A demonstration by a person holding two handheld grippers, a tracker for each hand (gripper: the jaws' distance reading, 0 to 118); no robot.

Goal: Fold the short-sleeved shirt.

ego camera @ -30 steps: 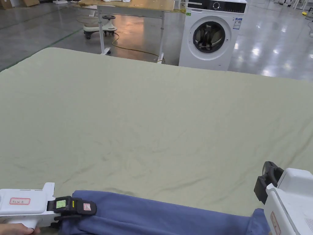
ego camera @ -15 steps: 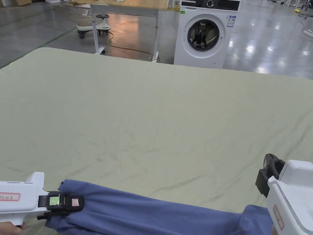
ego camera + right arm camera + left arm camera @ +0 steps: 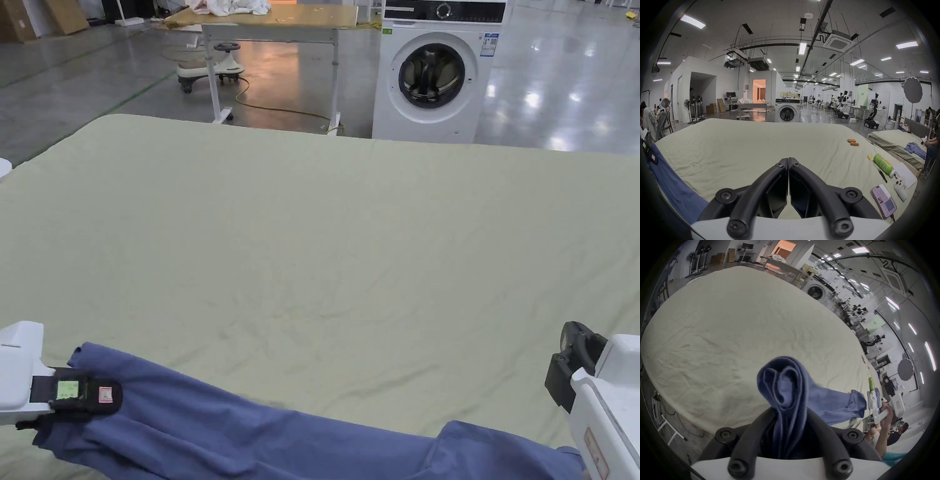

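The blue short-sleeved shirt (image 3: pixel 250 437) lies as a long bunched strip along the near edge of the sheet-covered table (image 3: pixel 325 250). At the strip's left end my left gripper (image 3: pixel 106 395) is shut on it. In the left gripper view a rolled wad of blue shirt (image 3: pixel 786 395) sticks up between the jaws. My right gripper (image 3: pixel 565 369) hovers at the near right, just past the shirt's right end. In the right gripper view the right gripper (image 3: pixel 788 160) has its jaws pressed together with no cloth between them, and the shirt (image 3: pixel 672 183) lies off to its left.
On the table's right side lie a phone (image 3: pixel 883 201), a white controller (image 3: pixel 900 190), a paper sheet (image 3: pixel 906 175), a green bottle (image 3: pixel 882 164) and two orange cylinders (image 3: pixel 852 142). A washing machine (image 3: pixel 431 69) and a wheeled table (image 3: pixel 275 25) stand beyond the far edge.
My left gripper has moved left with the shirt's end in it, stretching the strip out. The head camera has shifted too. The right gripper stays at the near right.
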